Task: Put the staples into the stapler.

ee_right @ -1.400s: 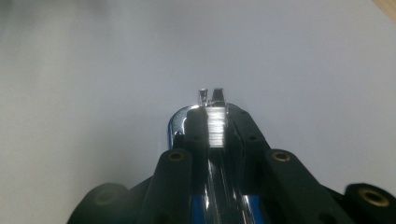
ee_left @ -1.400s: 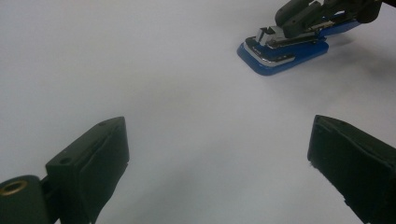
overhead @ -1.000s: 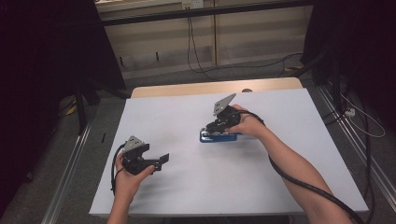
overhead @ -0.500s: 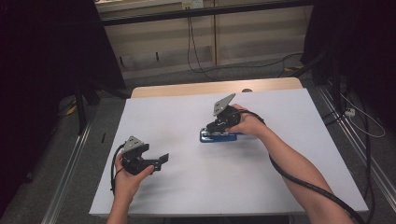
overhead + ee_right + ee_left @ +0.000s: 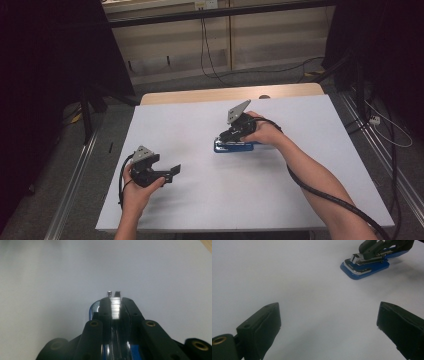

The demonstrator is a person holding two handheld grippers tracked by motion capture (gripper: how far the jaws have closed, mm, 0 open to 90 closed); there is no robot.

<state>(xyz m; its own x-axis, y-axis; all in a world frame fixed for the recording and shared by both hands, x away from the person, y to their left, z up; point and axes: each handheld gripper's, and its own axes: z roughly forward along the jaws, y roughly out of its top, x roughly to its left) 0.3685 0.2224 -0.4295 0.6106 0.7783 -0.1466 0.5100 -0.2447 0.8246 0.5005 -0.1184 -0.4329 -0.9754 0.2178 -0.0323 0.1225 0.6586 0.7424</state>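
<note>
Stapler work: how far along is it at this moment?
Done: the right claw has reached the blue stapler and its jaws are closed on the metal top, seen in the right gripper view. In hand: that grip, with the stapler's base flat on the white table. Left: whatever follows the grip; the left claw sits open and apart, holding nothing.
</note>
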